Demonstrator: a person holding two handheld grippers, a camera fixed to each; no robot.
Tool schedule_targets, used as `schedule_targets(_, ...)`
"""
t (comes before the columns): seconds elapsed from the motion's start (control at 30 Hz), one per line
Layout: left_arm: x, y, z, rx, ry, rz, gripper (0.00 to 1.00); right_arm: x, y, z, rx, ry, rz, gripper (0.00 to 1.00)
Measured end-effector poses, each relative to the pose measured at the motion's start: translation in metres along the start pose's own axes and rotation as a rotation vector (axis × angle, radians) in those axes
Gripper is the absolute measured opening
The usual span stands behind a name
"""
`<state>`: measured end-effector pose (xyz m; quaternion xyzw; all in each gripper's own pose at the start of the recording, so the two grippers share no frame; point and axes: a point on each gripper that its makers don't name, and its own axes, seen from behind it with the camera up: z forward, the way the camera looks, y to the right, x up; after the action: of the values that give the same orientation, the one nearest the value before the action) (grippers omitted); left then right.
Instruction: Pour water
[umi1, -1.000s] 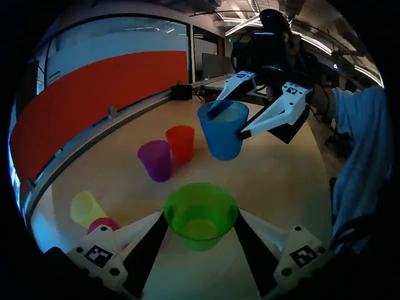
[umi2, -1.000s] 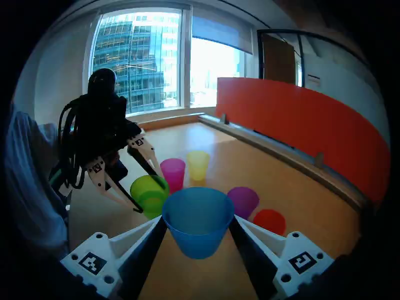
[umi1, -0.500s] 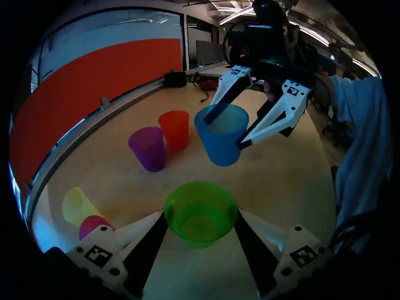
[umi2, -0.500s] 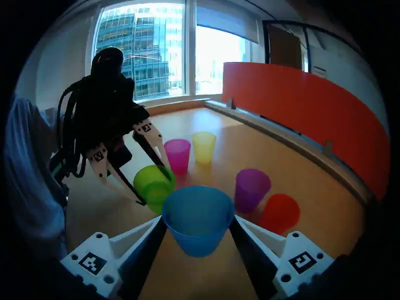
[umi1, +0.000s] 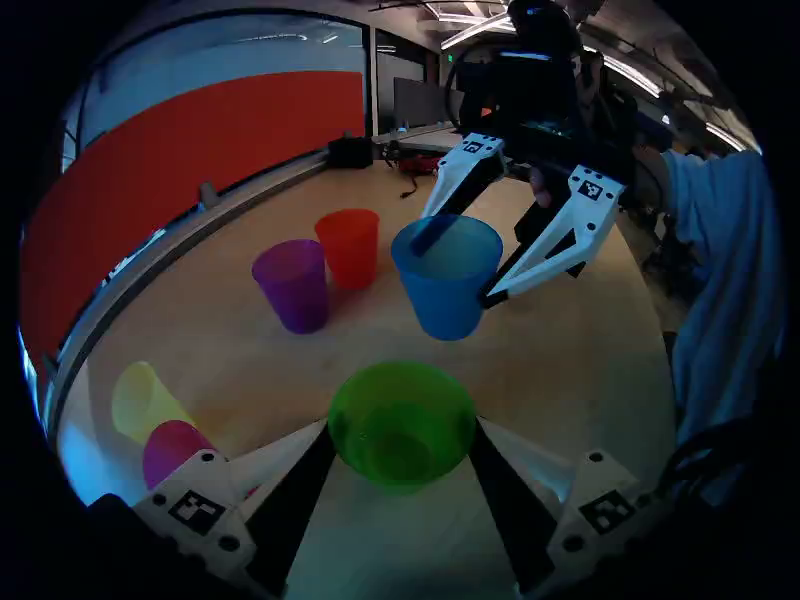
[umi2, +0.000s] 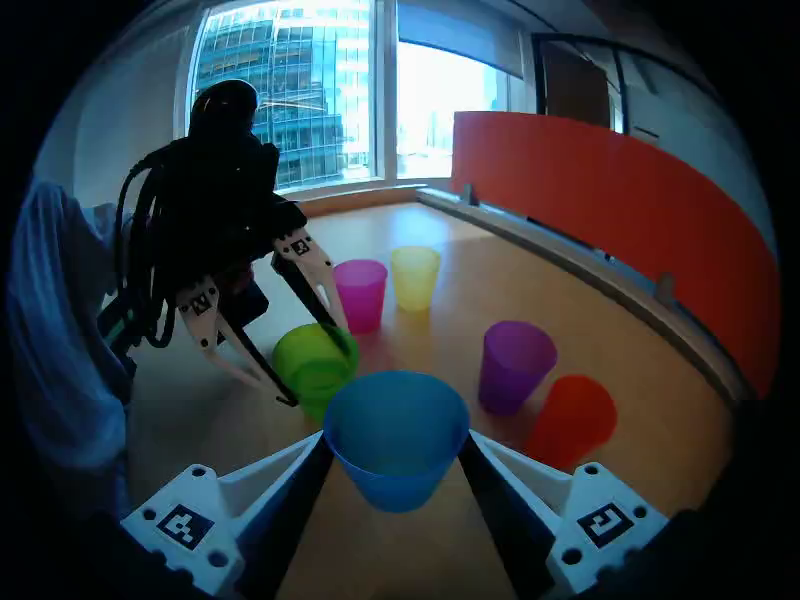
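While both cups are gripped they stay apart from each other. Left gripper (umi1: 400, 425): two white fingers closed against the sides of the green cup (umi1: 402, 460), mouth up, close under its camera. Right gripper (umi2: 395, 440): both fingers pressed on the wall of the blue cup (umi2: 396, 455), same hold. From the left gripper view, the blue cup sits beyond the green one and a little to the right, its mouth tipped slightly toward the camera. From the right gripper view, the green cup is beyond and to the left, its rim leaning toward the blue cup. Water level in either cup: cannot tell. Standing on the wooden table (umi1: 570, 350): purple cup (umi1: 292, 283) just beside orange cup (umi1: 348, 246); yellow cup (umi1: 138, 398) and pink cup (umi1: 170, 452) close together, well apart from that pair. Pale blue sleeve (umi1: 725, 290) behind the right gripper. Orange wall panel (umi1: 180, 150) runs along the table's far edge.
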<state>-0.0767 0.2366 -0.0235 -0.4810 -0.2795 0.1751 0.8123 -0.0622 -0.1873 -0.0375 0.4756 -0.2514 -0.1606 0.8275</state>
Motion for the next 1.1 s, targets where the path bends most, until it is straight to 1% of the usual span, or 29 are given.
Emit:
schedule_targets(0.37,-0.007,0.0,-0.003,0.001,0.005,-0.019,0.89,-0.009,-0.004,0.005,0.003,-0.019,0.001,0.9)
schedule_targets(0.47,-0.007,0.002,-0.005,-0.005,0.008,-0.024,0.94,-0.012,-0.004,0.007,0.003,-0.025,0.003,0.9)
schedule_targets(0.57,-0.007,0.002,-0.006,-0.004,0.007,-0.022,0.96,-0.016,-0.006,0.009,0.004,-0.031,0.003,0.9)
schedule_targets(0.77,-0.019,0.003,-0.007,0.004,-0.026,-0.005,0.96,-0.024,-0.008,0.011,0.004,-0.045,0.0,0.9)
schedule_targets(0.87,-0.023,0.003,-0.008,0.012,-0.026,-0.007,0.96,-0.028,-0.01,0.012,0.005,-0.051,0.003,0.91)
schedule_targets(1.1,-0.026,0.001,-0.016,0.022,-0.013,-0.049,0.96,-0.034,-0.012,0.013,0.005,-0.06,0.011,0.91)
